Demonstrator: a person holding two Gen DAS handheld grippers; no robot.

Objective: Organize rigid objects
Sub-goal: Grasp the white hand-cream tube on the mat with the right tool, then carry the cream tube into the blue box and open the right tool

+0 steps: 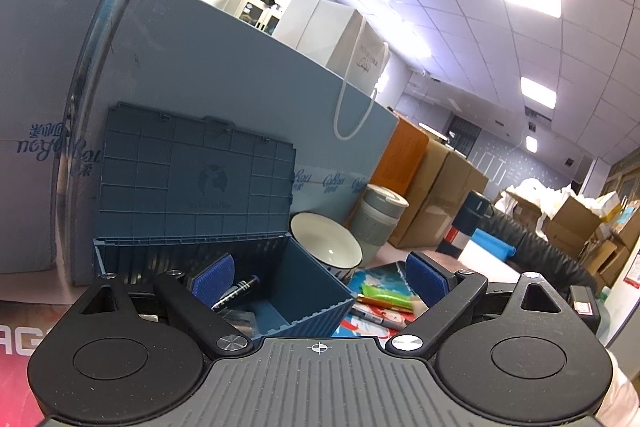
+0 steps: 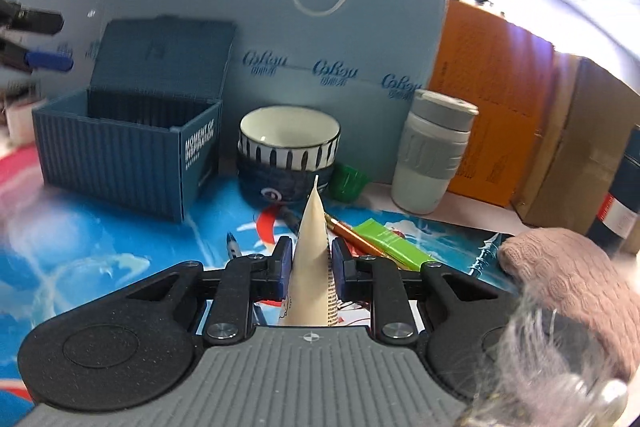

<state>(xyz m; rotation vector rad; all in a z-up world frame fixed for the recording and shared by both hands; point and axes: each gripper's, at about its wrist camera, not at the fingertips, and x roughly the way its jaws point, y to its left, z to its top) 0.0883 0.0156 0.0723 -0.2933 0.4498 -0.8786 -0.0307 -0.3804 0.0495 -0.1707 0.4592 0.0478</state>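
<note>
My right gripper point(image 2: 312, 267) is shut on a cream squeeze tube point(image 2: 314, 227) whose flat sealed end points up and away, held a little above the colourful mat point(image 2: 100, 251). A blue container-style box point(image 2: 120, 163) stands to the left with its lid open. In the left wrist view my left gripper point(image 1: 320, 277) is open and empty over the near corner of that box point(image 1: 304, 291), which holds a black pen-like item point(image 1: 240, 291). A green tube point(image 2: 390, 239) and an orange pen point(image 2: 352, 231) lie on the mat.
A striped bowl point(image 2: 288, 151), a small green cup point(image 2: 348, 181) and a grey tumbler point(image 2: 434, 155) stand behind the tube. Blue panels point(image 2: 320, 39) and cardboard boxes point(image 2: 492, 99) wall the back. A pink gloved hand point(image 2: 560, 275) rests at the right. The left gripper's fingers point(image 2: 48, 61) show at far left.
</note>
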